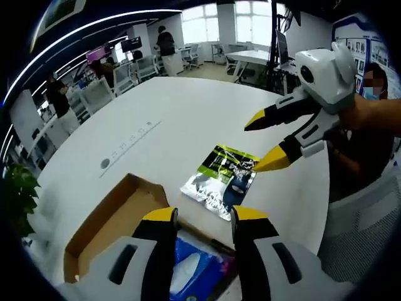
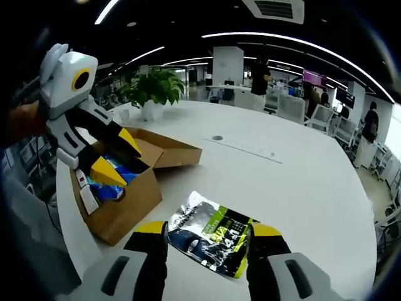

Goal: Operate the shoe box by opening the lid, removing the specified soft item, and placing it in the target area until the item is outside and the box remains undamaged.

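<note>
A brown cardboard shoe box (image 2: 128, 204) stands open on the white table, its lid (image 2: 170, 150) folded back. Inside lies a blue soft pack (image 1: 188, 271), blue soft pack (image 2: 114, 188). My left gripper (image 1: 205, 216) hovers open just above that pack, and the right gripper view has this left gripper (image 2: 122, 164) over the box. A silver, black and green foil pouch (image 1: 220, 179) lies flat on the table beside the box. My right gripper (image 2: 208, 231) is open over the pouch (image 2: 210, 235), not gripping it. This right gripper (image 1: 252, 148) is above the pouch's far corner.
A potted plant (image 2: 153, 88) stands on the table beyond the box. A white tube-like item (image 2: 85, 188) lies at the box's edge. A round grommet (image 1: 104, 164) sits mid-table. Office desks, chairs and people fill the room beyond. A person's arm (image 1: 369, 113) is at the right.
</note>
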